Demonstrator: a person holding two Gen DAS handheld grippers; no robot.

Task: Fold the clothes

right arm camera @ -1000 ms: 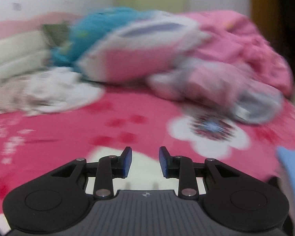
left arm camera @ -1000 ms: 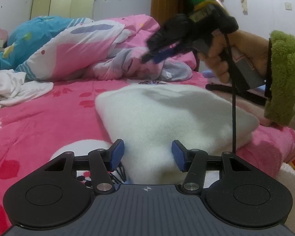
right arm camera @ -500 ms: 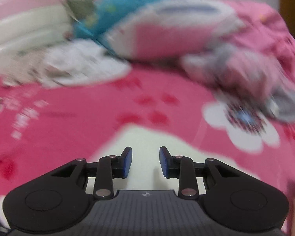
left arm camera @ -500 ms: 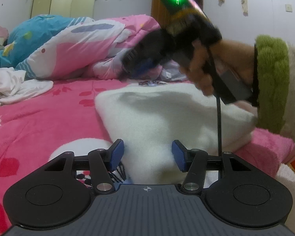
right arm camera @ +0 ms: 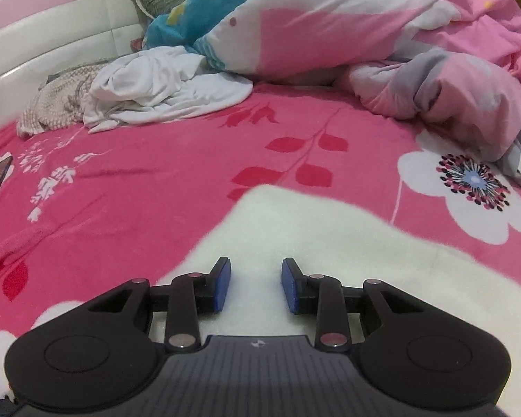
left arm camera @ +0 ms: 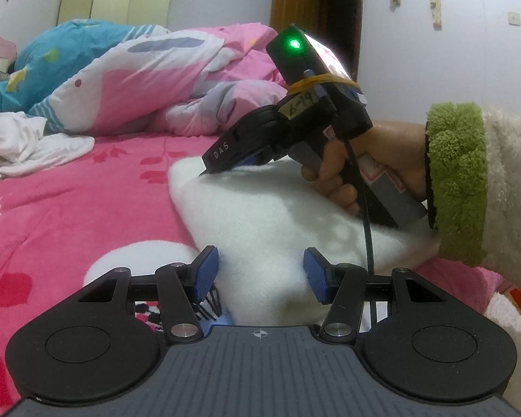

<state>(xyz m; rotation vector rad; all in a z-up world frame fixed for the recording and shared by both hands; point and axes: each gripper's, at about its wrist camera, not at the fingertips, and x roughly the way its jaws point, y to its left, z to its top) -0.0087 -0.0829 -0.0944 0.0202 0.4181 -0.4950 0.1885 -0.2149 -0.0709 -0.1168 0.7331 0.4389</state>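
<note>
Up close, our left gripper (left arm camera: 260,274) waits with jaws half open, straddling the near corner of the white fleece garment (left arm camera: 281,215) on the pink bed (left arm camera: 69,208), pads not clearly pressing. Farther on, our right gripper (right arm camera: 257,285), jaws narrowly parted and empty, hovers low over the fleece's far edge. Next, we judge, both must pinch fabric for another fold.

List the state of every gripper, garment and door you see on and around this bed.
left gripper: open, straddling the fleece's near end
right gripper: open, tips over the fleece
white fleece garment: folded, lying on the bedspread
white shirt: crumpled, unfolded
knit garment: crumpled beside the shirt
duvet: bunched up
door: ajar
</note>
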